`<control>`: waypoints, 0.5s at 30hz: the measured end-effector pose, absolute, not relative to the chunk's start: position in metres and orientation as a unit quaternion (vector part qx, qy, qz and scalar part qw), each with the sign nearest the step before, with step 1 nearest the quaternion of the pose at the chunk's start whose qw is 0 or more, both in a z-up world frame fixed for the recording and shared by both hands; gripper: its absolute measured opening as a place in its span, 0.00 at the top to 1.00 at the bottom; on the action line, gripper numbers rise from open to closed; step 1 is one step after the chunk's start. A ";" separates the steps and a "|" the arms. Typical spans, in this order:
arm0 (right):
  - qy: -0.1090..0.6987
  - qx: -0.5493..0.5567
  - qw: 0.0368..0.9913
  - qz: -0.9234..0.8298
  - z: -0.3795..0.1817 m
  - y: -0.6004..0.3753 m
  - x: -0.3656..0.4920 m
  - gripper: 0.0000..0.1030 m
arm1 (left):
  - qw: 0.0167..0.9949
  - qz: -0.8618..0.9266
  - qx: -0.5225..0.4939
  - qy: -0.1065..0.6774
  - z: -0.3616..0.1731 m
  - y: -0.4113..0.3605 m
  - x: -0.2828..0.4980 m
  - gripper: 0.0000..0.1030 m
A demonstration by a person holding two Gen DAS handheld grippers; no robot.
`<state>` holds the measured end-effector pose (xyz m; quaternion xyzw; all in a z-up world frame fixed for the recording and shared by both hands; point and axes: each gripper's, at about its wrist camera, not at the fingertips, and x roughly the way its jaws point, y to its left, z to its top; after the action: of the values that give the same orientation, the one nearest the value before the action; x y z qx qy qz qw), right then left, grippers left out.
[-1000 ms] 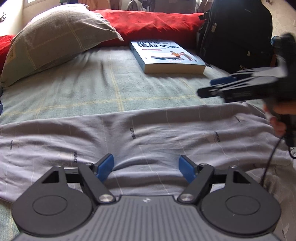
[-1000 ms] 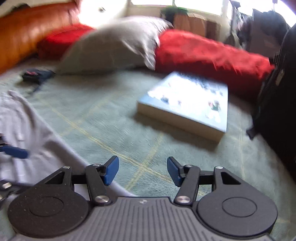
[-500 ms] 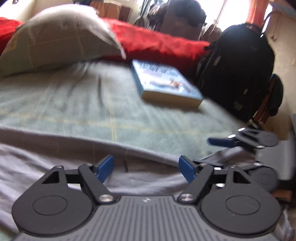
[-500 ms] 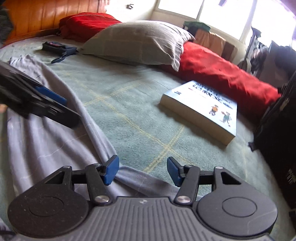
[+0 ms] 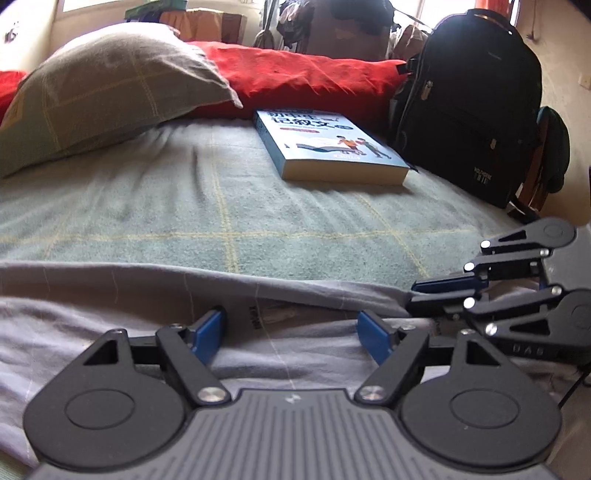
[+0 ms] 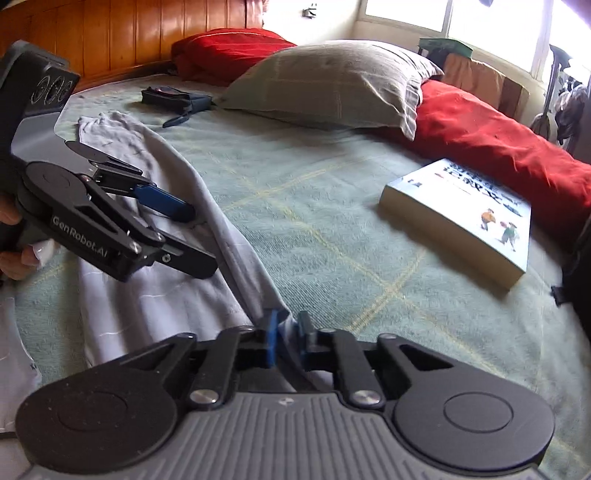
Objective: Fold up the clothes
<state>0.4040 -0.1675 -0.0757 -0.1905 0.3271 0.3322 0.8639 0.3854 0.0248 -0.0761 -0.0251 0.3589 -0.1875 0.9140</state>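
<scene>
A light grey garment (image 5: 110,317) with thin stripes lies spread across the green bed; it also shows in the right wrist view (image 6: 155,295). My left gripper (image 5: 291,332) is open, low over the garment's far edge, with cloth between its blue pads. It also shows in the right wrist view (image 6: 192,240), open. My right gripper (image 6: 286,338) is shut on the garment's edge, with a fold of cloth pinched between the pads. It also shows at the right of the left wrist view (image 5: 417,291).
A blue book (image 5: 328,147) lies on the bedspread (image 5: 184,214) beyond the garment. A grey pillow (image 5: 107,88), red cushions (image 5: 314,81) and a black backpack (image 5: 469,110) stand behind. A dark pouch (image 6: 173,98) lies near the wooden headboard (image 6: 110,33).
My right gripper has come down to the garment's edge and shut on it. My left gripper has moved right, toward the same edge, and stays open.
</scene>
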 end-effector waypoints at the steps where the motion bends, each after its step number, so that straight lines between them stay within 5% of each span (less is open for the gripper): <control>1: 0.326 -0.187 0.866 0.332 -0.073 -0.168 0.405 0.93 | 0.915 -0.186 -0.021 0.358 -0.073 0.025 0.383 0.25; 15: 0.329 -0.134 0.901 0.250 -0.065 -0.182 0.474 0.97 | 0.912 -0.175 -0.050 0.367 -0.059 0.061 0.376 0.24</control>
<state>0.4743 -0.1819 -0.0647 -0.1340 0.3289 0.2500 0.9008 0.3759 0.0607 -0.0592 -0.0497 0.3668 -0.1753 0.9123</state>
